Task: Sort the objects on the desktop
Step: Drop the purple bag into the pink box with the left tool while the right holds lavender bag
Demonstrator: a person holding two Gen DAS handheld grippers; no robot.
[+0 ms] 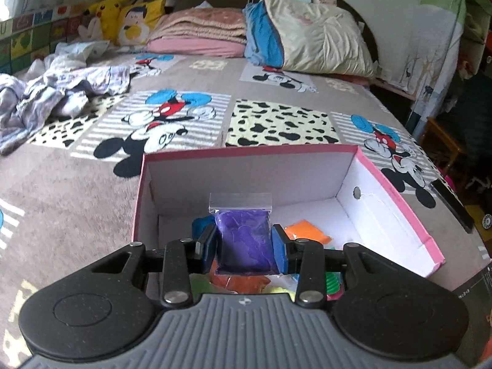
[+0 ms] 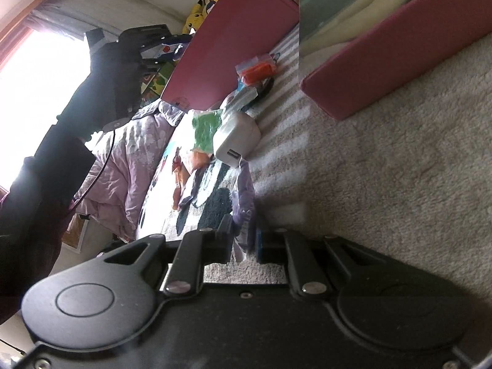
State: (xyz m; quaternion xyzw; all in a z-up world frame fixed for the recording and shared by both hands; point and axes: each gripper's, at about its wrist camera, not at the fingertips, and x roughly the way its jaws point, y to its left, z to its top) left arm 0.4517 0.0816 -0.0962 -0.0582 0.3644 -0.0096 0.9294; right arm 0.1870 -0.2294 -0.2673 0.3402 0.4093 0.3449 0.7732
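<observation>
Left tool (image 1: 243, 241) holds purple bag (image 1: 243, 240) over pink box (image 1: 399, 203); we lower, then let go. Right tool (image 2: 244, 240) pinches pale purple bag (image 2: 244, 203) on bed (image 2: 384, 169).

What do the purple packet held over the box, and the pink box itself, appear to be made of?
Purple packet: clear glossy plastic zip bag, shown by its transparent sealed top strip; the purple filling looks soft and crumpled, possibly clay.
Pink box: apparently matte cardboard, with thin folded walls, white inside.
</observation>
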